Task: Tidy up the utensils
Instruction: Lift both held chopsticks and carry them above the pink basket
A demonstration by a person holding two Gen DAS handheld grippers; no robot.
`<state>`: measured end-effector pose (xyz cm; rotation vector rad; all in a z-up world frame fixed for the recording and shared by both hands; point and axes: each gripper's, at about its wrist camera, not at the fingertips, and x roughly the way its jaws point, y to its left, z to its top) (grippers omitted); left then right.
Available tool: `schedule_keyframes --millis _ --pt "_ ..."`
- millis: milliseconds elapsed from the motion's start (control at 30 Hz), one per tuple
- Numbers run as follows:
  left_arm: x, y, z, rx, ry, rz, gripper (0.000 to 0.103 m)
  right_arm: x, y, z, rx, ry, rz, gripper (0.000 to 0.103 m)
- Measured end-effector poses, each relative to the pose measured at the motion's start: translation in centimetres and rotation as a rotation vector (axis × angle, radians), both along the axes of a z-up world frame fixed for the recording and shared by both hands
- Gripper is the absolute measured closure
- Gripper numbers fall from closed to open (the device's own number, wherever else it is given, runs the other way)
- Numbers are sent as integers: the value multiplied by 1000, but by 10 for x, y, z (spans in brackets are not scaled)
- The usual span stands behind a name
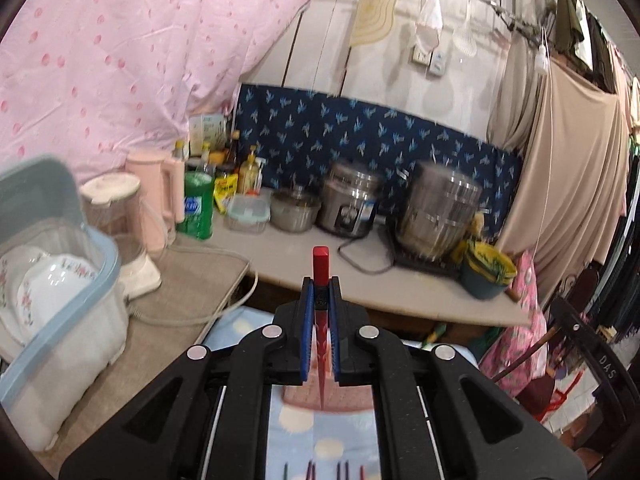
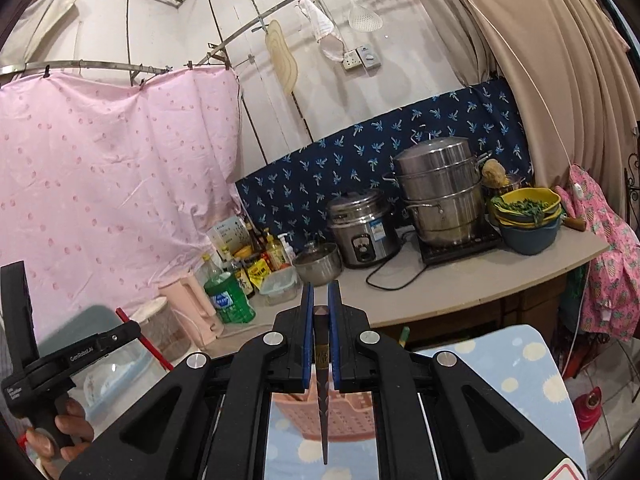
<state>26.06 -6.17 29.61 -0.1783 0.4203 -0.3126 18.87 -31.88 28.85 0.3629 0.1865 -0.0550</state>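
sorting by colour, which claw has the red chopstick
The left claw holds the red chopstick; the right claw grips a dark brownish chopstick instead.

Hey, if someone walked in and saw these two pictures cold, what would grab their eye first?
Probably the red chopstick clamped between the blue fingers of the left gripper, dead centre in its view, and the dark chopstick pinched the same way in the right gripper. Behind them, the pink dotted sheet hanging at left and the tall steel steamer pot on the counter stand out.
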Motion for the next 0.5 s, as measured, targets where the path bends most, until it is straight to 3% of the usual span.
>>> schedule_keyframes --millis 167,500 --pt "39 -15 5 -11 -19 17 96 47 -3 4 1 -18 -17 96" --pt "94 -28 -43 12 55 28 96 113 3 -41 -21 58 1 96"
